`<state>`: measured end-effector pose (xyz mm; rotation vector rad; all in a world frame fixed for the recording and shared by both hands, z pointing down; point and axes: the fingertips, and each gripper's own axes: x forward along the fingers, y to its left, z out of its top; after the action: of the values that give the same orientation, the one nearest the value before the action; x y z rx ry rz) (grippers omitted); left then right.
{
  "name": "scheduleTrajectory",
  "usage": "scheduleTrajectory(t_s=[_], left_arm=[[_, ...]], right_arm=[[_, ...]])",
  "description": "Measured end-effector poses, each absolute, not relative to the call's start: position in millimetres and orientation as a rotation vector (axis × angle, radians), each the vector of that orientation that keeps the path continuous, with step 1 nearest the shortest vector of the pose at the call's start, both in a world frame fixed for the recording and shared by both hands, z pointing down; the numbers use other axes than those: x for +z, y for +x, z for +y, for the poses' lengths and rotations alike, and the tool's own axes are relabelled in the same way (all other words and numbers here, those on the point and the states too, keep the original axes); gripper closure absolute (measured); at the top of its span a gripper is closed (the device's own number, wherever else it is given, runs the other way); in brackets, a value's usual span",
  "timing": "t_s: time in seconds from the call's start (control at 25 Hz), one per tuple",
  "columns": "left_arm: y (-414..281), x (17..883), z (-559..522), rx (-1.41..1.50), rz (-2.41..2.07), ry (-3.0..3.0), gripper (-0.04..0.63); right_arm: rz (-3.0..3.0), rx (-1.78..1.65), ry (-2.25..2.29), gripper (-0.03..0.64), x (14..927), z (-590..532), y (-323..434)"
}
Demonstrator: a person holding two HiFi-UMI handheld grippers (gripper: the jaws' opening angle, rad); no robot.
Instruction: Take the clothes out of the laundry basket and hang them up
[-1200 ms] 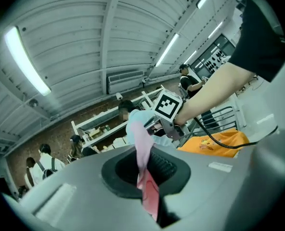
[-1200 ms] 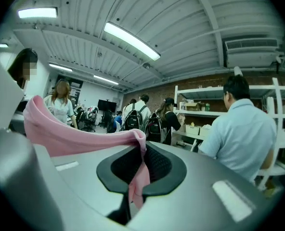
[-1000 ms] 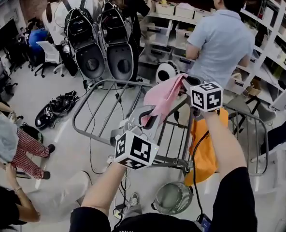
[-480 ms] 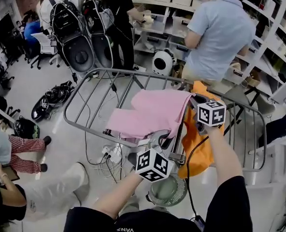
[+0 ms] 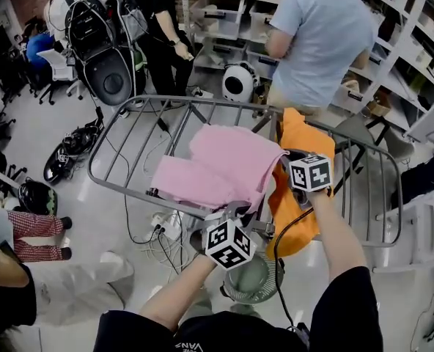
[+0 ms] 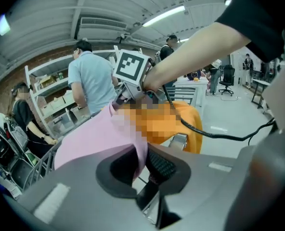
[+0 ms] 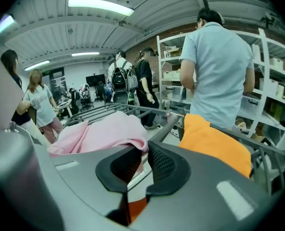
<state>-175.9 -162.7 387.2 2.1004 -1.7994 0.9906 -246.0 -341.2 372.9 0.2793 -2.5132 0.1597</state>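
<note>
here left gripper [image 5: 237,210] and right gripper [image 5: 285,155] each pinch an edge of the pink garment [image 5: 221,163] to lay it spread over the drying rack [image 5: 103,185]; right jaws have just been loosening

You reach both arms forward and down, bare forearms coming out of dark sleeves [image 5: 352,310]. Your left forearm [image 5: 177,292] angles in from the lower left. Your right forearm [image 5: 334,229] runs almost straight ahead. Your left gripper [image 5: 234,211] sits nearer your body, its cube [image 5: 229,243] facing up at you. Its jaws are pinched together on the cloth [image 5: 224,163], with a fold passing between the pads. Your right gripper [image 5: 283,156] lies ahead and to the right of the left one, tilted downward. Its jaws have just been opening slightly but stand almost together, pressing the cloth's edge between them.
</note>
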Motion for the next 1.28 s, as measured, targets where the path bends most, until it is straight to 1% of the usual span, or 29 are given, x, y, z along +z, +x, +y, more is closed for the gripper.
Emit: scheduleTrajectory(t_s=[0.12, 0.24, 0.32, 0.48, 0.6, 0.8, 0.84, 0.96, 1.04, 1.28], left_arm=[[-175.7, 390.0, -156.8, 0.955, -1.800, 2.068, 0.572], [-176.2, 387.8, -147.6, 0.898, -1.844, 2.018, 0.505], [-177.0, 384.9, -139.7, 0.871, -1.888, 1.980, 0.478], [-188.4, 375.8, -122.7, 0.861, -1.978, 1.891, 0.471], [-210.7, 369.3, -114.3, 0.861, -2.044, 1.831, 0.471], [-266.6, 361.0, -110.1, 0.879, -2.091, 1.810, 0.471], [-275.9, 363.7, -111.8, 0.905, -2.068, 1.824, 0.463], [-300.3, 380.1, -117.3, 1.004, -1.960, 1.884, 0.408], [-313.7, 390.6, -121.6, 1.040, -1.884, 1.946, 0.385], [-335.3, 404.8, -127.6, 1.044, -1.689, 2.164, 0.291]], right_arm=[[-2.444, 0.102, 0.282, 0.555, 377.9, -337.0, -236.6], [-2.391, 0.020, 0.275, 0.515, 378.5, -338.0, -216.4], [-2.388, -0.009, 0.264, 0.511, 373.6, -341.7, -200.6], [-2.394, -0.063, 0.249, 0.506, 355.6, -353.3, -179.0], [-2.423, -0.069, 0.236, 0.508, 343.2, -356.0, -181.5], [-2.443, -0.067, 0.191, 0.508, 334.0, -344.9, -223.6], [-2.444, -0.066, 0.184, 0.508, 332.5, -343.3, -235.0], [-2.430, -0.046, 0.155, 0.508, 332.8, -339.5, -273.4], [-2.418, -0.023, 0.139, 0.508, 335.7, -338.2, -299.3], [-2.360, -0.035, 0.027, 0.508, 353.5, -325.3, -376.1]])
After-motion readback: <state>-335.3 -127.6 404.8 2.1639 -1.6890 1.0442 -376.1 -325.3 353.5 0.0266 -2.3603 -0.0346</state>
